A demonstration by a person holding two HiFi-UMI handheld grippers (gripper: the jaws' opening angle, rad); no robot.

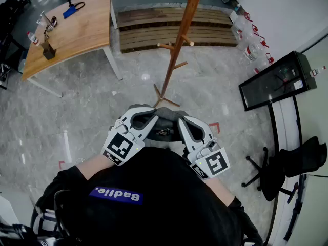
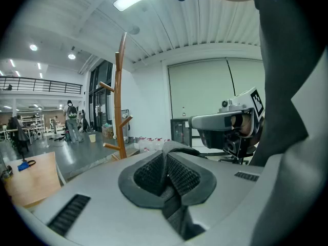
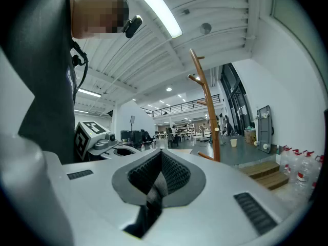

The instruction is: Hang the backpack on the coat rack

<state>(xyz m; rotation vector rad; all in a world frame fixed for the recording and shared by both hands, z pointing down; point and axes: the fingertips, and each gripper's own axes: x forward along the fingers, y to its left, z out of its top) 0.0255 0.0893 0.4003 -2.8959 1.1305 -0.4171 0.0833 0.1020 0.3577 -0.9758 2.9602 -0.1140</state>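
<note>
A grey marbled floor [image 1: 92,101] spreads under a wooden desk [image 1: 77,27] at upper left and a slatted wooden platform [image 1: 154,27] by the far wall. The coat rack [image 1: 180,40] stands upright on the floor just ahead of the person, its long pole vertical, with pegs branching off and feet splayed. A black cabinet [image 1: 274,81] and a black office chair [image 1: 287,163] sit at right. Clear bottles [image 1: 249,37] with red caps cluster by the wall; whether they hold anything cannot be told. The left gripper [image 1: 154,118] and right gripper [image 1: 179,121] are close to the person's chest, each clamped tight on the backpack strap [image 1: 166,113], which runs crosswise between them. The backpack [image 1: 165,132] sits just below, mostly hidden.
</note>
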